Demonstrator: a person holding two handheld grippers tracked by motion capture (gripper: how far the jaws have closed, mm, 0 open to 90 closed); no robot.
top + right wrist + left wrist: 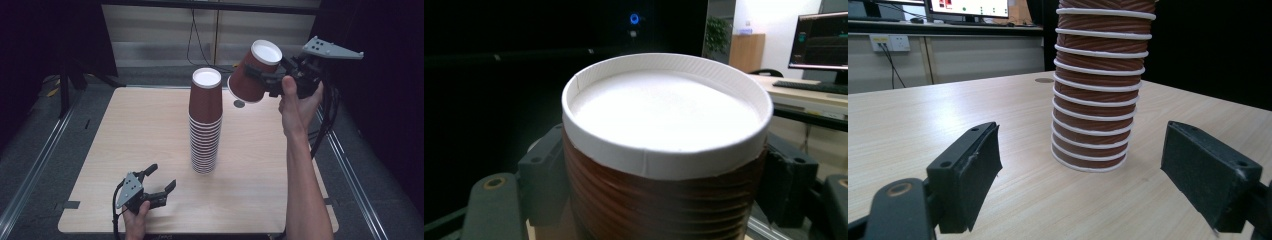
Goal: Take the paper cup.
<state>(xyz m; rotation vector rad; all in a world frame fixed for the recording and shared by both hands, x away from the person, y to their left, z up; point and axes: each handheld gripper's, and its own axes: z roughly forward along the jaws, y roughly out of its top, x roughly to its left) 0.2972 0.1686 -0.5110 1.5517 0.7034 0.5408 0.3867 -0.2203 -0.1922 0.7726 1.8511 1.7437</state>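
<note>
Right claw pinching 1 tilted brown cup above table's far edge, beside cup stack; left claw spread.

Stack of cups: reddish-brown ribbed walls, white rims forming stripes, white base on top. Single cup right of the stack: same brown, white base. Table beneath the stack: pale wood grain. Both grippers: black, grey plates.

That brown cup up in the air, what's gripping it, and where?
The right gripper clamps the brown paper cup by its ribbed side wall near the white base; the left gripper holds nothing.
</note>
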